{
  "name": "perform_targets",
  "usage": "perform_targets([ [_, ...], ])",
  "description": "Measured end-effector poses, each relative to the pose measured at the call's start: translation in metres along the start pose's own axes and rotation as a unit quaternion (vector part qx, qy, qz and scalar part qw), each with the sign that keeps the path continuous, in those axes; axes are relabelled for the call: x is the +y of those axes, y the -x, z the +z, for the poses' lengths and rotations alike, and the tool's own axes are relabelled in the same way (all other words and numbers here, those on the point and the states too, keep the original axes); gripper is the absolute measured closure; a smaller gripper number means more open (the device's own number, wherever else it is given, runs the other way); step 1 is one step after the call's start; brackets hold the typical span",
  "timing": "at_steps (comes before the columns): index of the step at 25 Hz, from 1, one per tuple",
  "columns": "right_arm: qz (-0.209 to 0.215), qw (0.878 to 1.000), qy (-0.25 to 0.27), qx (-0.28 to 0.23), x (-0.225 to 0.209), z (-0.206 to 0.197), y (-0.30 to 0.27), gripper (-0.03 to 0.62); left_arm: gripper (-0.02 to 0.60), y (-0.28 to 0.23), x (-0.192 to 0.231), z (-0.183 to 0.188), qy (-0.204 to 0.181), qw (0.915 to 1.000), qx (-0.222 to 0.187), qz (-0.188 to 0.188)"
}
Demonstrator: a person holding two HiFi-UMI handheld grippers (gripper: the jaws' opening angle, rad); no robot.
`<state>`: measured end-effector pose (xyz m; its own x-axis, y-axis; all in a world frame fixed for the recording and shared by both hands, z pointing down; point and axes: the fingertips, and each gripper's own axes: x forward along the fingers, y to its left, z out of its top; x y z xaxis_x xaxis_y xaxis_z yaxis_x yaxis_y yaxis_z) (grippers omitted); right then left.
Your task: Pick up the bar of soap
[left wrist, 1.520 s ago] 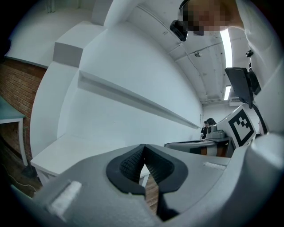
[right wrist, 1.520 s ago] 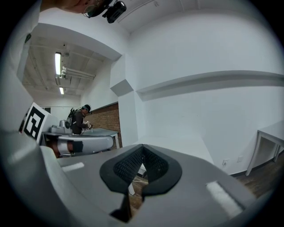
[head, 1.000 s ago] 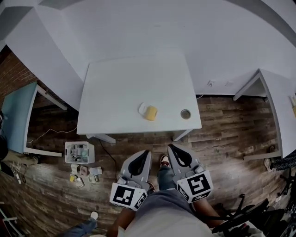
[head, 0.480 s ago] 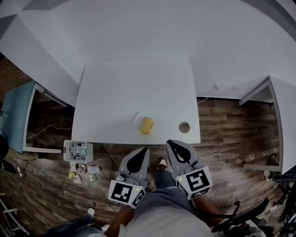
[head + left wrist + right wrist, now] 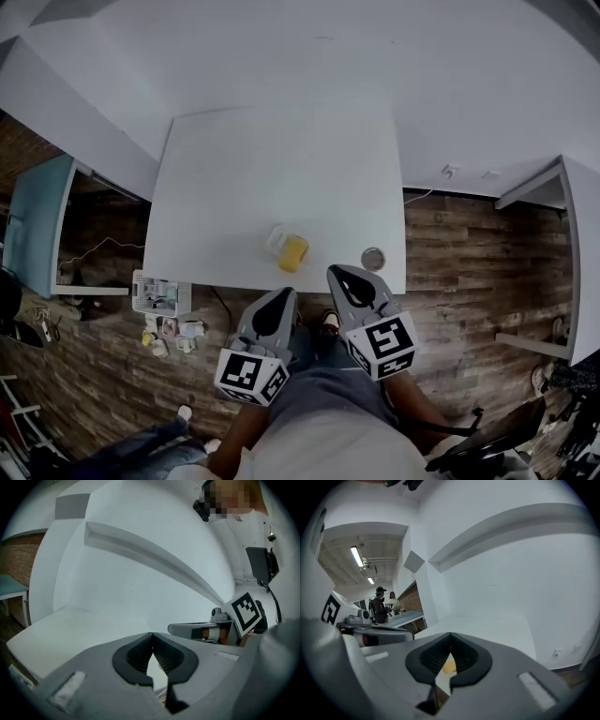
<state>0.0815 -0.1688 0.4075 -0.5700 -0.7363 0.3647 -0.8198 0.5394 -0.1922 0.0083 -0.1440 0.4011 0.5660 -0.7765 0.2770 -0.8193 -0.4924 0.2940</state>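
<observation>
On the white surface (image 5: 234, 178), near its front edge, the yellow soap (image 5: 293, 254) is seen in the head view. A pale thing (image 5: 276, 238) touches it at its 10 o'clock side; what that thing is cannot be told. A small round disc (image 5: 373, 259) lies at the soap's 3 o'clock, apart from it and close to the same edge. Both tools are held at that front edge, apart from everything on the surface. The left tool (image 5: 283, 293) is at about 6 o'clock from the soap and the right tool (image 5: 335, 273) at about 4 o'clock. In the left gripper view the left tool's jaws are closed tip to tip with nothing gripped. Only bare surface is seen past them, and the right tool's marker cube (image 5: 246, 612) is seen at 3 o'clock. In the right gripper view the right tool's jaws are likewise brought together at the tips and nothing is held. The soap is glimpsed through the small gap beneath the tips, lying on the surface ahead. On the wooden floor (image 5: 469, 281), at the surface's 8 o'clock, a white basket (image 5: 161, 292) is set with small things scattered beside it. Two people (image 5: 384, 604) are seen far off at 9 o'clock in the right gripper view.
</observation>
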Motion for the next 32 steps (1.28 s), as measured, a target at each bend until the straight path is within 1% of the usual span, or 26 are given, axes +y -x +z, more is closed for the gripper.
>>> perform_targets([
  [5,0.007,1.0,0.002,0.003,0.0,-0.003,-0.01,0.592,0.58,-0.011,0.005,-0.015,-0.008,0.9998,0.018,0.003],
  [9,0.009,1.0,0.007,0.015,0.001,-0.01,-0.029,0.592,0.58,-0.022,0.024,-0.029,-0.008,0.9994,0.033,0.009],
  [19,0.024,0.998,0.017,0.059,0.009,-0.032,-0.07,0.592,0.578,-0.038,0.068,-0.076,0.026,0.9954,0.088,0.028],
  [24,0.031,0.996,0.022,0.085,0.016,-0.048,-0.091,0.592,0.578,-0.042,0.088,-0.097,0.048,0.9923,0.107,0.037],
  [32,0.022,0.993,0.02,0.117,0.013,-0.075,-0.128,0.592,0.578,-0.053,0.114,-0.117,0.082,0.9878,0.126,0.042],
])
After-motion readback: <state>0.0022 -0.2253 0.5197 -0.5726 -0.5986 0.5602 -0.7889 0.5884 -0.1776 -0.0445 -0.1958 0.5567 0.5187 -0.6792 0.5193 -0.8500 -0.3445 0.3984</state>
